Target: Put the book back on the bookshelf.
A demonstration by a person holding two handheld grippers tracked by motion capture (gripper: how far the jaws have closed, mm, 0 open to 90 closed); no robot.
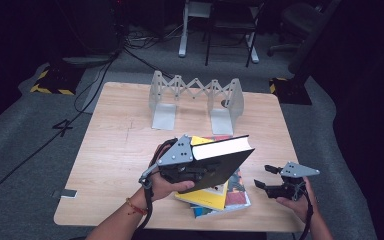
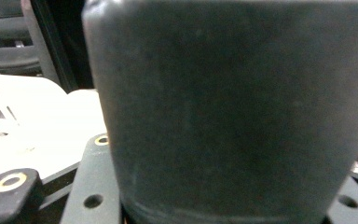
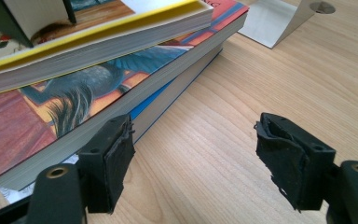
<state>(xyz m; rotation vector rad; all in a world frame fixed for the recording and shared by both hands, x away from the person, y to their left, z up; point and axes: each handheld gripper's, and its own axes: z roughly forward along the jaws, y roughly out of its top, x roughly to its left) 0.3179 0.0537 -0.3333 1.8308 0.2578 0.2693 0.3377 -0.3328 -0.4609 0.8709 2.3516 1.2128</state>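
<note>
While the black book (image 1: 220, 162) is held tilted above the stack of books (image 1: 219, 196) by the left gripper (image 1: 192, 167) — clamped on its spine end — the right gripper (image 1: 266, 176) waits beside, jaws apart and empty. A carry to the bookend rack (image 1: 196, 97) across the surface (image 1: 120, 150) is likely called for next — kept level.

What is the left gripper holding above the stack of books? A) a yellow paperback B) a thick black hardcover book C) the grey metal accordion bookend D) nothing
B: the left gripper is clamped on the thick black hardcover book, tilted above the stack of books.
</note>
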